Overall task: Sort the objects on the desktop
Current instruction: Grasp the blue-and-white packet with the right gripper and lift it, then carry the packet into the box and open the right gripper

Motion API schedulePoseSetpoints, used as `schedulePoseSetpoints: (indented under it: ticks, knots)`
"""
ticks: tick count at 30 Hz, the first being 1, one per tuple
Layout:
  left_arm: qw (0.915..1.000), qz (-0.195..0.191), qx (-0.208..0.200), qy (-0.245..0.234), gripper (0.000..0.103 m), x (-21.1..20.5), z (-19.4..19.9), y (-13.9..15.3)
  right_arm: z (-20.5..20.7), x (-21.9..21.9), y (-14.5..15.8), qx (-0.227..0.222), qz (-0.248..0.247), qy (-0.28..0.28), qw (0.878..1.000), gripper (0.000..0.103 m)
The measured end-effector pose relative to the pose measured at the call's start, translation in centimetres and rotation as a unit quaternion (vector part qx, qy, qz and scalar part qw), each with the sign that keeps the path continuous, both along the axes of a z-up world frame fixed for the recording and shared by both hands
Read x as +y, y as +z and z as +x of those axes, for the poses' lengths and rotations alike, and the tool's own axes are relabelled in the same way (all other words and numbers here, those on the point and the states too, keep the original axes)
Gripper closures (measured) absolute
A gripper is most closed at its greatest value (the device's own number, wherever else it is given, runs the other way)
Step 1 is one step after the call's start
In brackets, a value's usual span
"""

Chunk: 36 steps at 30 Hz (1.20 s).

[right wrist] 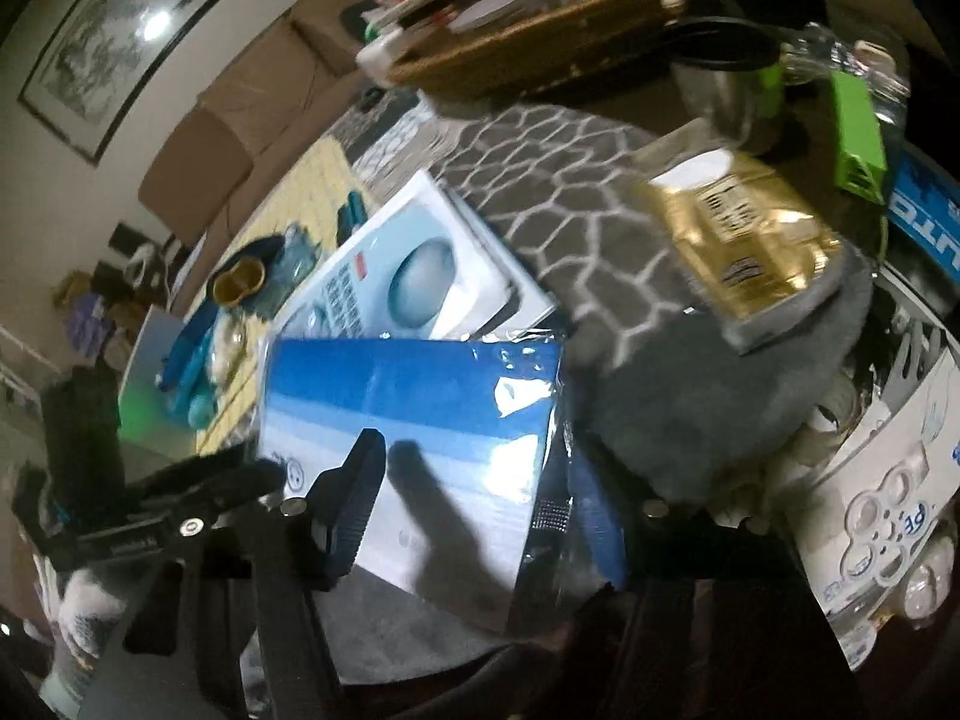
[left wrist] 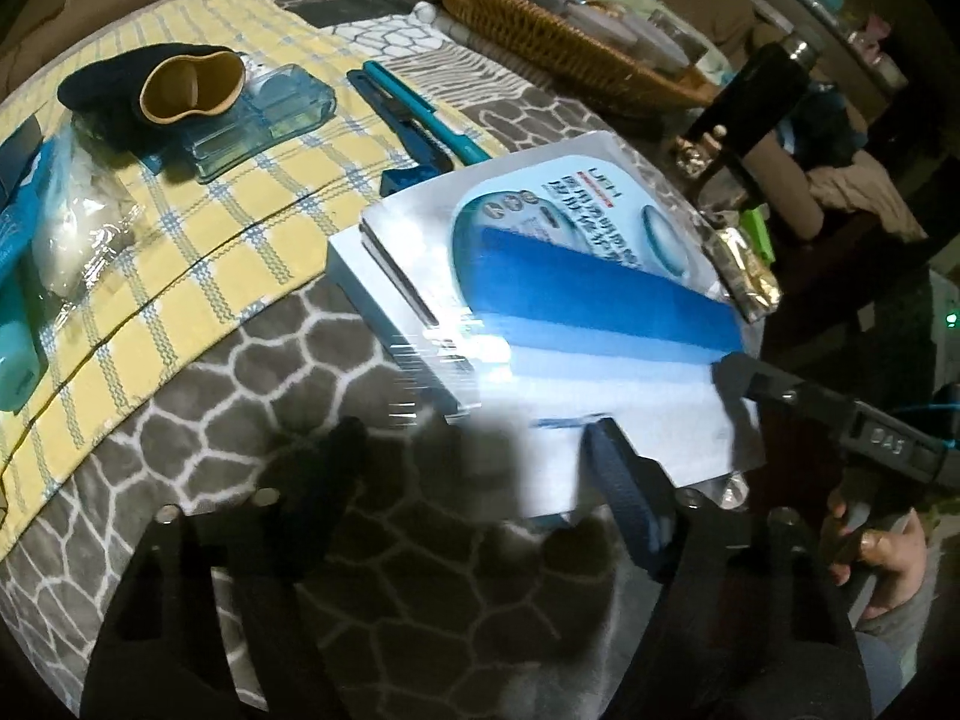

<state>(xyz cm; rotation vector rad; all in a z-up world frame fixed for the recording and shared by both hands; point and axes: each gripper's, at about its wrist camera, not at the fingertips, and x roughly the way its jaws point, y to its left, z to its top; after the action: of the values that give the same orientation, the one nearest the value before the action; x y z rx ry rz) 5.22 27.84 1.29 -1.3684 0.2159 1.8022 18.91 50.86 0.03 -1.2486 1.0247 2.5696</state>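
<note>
My right gripper [right wrist: 468, 498] has its fingers spread wide, one on each side of the blue-and-white pack [right wrist: 414, 420]; its left finger lies on the pack's white face and its right finger sits at the pack's plastic edge. I cannot tell if they press on it. My left gripper [left wrist: 474, 468] is also spread wide, its right finger against the pack's [left wrist: 600, 354] near edge, its left finger over the grey patterned cloth [left wrist: 252, 372]. Just ahead, the pack overlaps a white lens-case package [left wrist: 528, 204]. The wicker basket [left wrist: 558, 42] sits farther ahead.
</note>
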Motion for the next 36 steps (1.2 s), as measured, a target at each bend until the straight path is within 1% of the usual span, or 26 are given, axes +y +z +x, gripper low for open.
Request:
schedulePoseSetpoints:
  ticks: [1, 2, 3, 6, 11, 14, 17, 20, 23, 24, 27, 30, 31, 33, 34, 36]
  knots:
    - [1.0000, 0.003, -0.001, -0.002, 0.042, 0.0, 0.1, 0.2, 0.0, -0.3, 0.1, 0.002, -0.003, 0.002, 1.000, 0.055]
    - [1.0000, 0.005, -0.002, -0.004, 0.045, -0.1, 0.2, 0.3, 0.0, -0.6, 0.3, 0.007, -0.007, 0.006, 1.000, 0.062]
    - [0.9999, 0.009, -0.004, -0.007, 0.046, -0.2, 0.3, 0.5, 0.0, -0.8, 0.5, 0.008, -0.005, 0.009, 1.000, 0.065]
    - [0.9998, 0.016, -0.003, -0.008, 0.047, -0.7, 0.5, 1.2, -0.2, -1.9, 1.7, 0.015, 0.010, 0.021, 1.000, 0.066]
    - [0.9980, 0.059, -0.019, 0.010, 0.047, -2.8, -0.1, 2.6, -1.0, -3.0, 4.0, 0.029, 0.030, 0.036, 0.998, 0.066]
    - [0.9959, 0.086, -0.020, 0.019, 0.047, -4.4, -0.7, 4.3, -1.8, -3.5, 5.8, 0.045, 0.033, 0.044, 0.997, 0.066]
    - [0.9926, 0.118, -0.008, 0.030, 0.047, -6.8, -1.3, 7.1, -3.2, -4.9, 8.3, 0.062, 0.047, 0.062, 0.995, 0.066]
    - [0.9873, 0.150, 0.010, 0.052, 0.047, -10.4, -2.4, 10.2, -5.4, -7.6, 11.6, 0.082, 0.067, 0.096, 0.990, 0.066]
    - [0.9799, 0.179, 0.032, 0.083, 0.047, -14.9, -3.7, 13.3, -7.8, -10.8, 14.2, 0.101, 0.075, 0.134, 0.983, 0.066]
    - [0.9767, 0.187, 0.041, 0.096, 0.047, -17.2, -4.2, 14.4, -8.8, -12.3, 15.0, 0.106, 0.077, 0.148, 0.980, 0.066]
    - [0.9718, 0.189, 0.063, 0.125, 0.047, -21.9, -5.6, 16.4, -11.9, -17.4, 17.1, 0.120, 0.084, 0.197, 0.969, 0.066]
    - [0.9660, 0.185, 0.084, 0.160, 0.047, -27.4, -7.0, 17.6, -14.9, -22.6, 17.8, 0.125, 0.081, 0.237, 0.960, 0.066]
    - [0.9647, 0.183, 0.087, 0.168, 0.047, -28.5, -7.3, 17.6, -15.9, -24.1, 17.8, 0.126, 0.077, 0.247, 0.958, 0.066]
    - [0.9618, 0.177, 0.092, 0.188, 0.047, -31.7, -8.1, 17.5, -18.2, -27.7, 17.4, 0.123, 0.060, 0.269, 0.953, 0.066]
    - [0.9608, 0.173, 0.094, 0.195, 0.047, -32.9, -8.3, 17.3, -19.0, -28.7, 17.2, 0.121, 0.055, 0.275, 0.952, 0.066]
    - [0.9594, 0.163, 0.096, 0.209, 0.047, -35.3, -9.1, 16.5, -21.4, -31.8, 15.9, 0.112, 0.047, 0.289, 0.950, 0.066]
